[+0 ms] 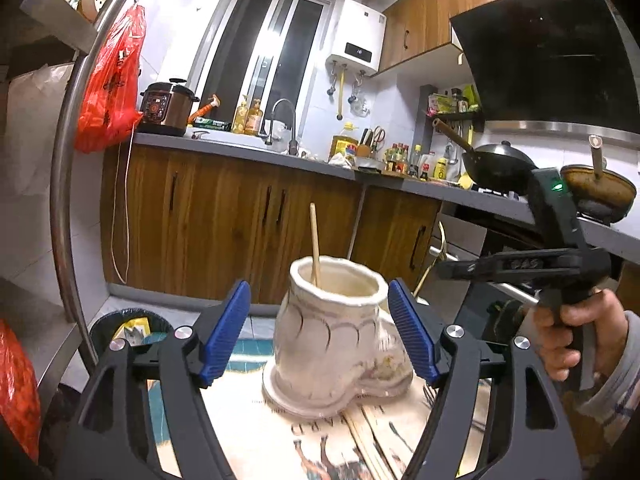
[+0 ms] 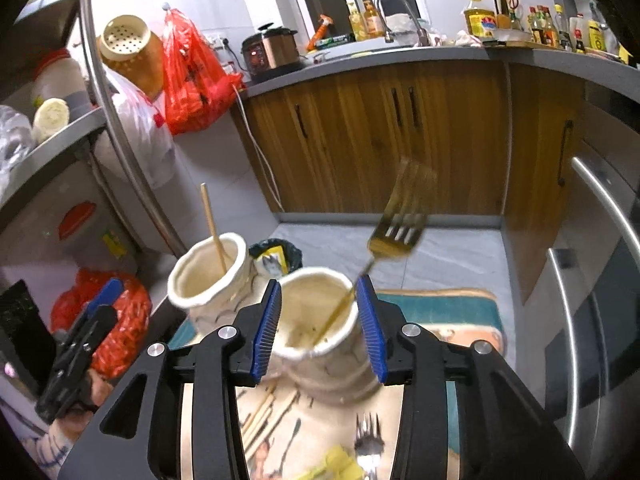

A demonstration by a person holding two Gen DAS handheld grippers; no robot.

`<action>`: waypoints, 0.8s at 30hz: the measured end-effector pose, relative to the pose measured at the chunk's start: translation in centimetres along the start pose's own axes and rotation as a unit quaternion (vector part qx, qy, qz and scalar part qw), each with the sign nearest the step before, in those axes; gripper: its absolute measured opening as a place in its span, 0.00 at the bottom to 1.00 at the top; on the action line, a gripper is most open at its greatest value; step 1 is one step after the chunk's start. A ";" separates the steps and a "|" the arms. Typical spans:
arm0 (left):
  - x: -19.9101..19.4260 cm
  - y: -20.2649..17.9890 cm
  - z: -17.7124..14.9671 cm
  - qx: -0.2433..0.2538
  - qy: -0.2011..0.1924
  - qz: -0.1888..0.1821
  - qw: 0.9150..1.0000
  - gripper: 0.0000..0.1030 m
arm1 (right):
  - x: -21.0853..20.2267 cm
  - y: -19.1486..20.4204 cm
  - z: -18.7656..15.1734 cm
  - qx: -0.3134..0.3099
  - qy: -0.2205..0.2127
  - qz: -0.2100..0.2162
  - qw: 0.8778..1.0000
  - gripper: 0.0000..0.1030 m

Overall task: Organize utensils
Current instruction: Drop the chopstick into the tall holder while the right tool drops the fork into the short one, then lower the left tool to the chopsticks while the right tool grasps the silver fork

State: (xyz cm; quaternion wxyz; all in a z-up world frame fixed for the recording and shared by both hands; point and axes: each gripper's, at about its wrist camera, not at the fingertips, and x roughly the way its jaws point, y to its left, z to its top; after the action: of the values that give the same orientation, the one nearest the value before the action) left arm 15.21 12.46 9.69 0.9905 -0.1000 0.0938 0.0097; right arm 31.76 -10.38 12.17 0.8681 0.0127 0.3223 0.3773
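Left tongs apart around my chopstick jar, pads clear. Right tongs apart; fork between them, blurred, handle inside second jar, not clamped.

1. Left gripper: jaws spread wide, blue pads clear on both sides.
2. Right gripper: jaws parted, tilted downward.
3. A hand wraps the right gripper's handle.
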 end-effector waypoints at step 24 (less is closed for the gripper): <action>-0.2 -0.3 -4.4 0.000 0.110 -0.011 0.994 0.69 | -3.9 -3.0 -13.3 0.035 0.071 -0.049 0.996 0.42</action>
State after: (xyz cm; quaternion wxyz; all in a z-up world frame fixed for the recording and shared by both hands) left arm 14.19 11.29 5.59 0.9742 -0.1016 0.2013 -0.0126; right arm 24.16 -18.11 3.01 0.8596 0.0004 0.3961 0.3228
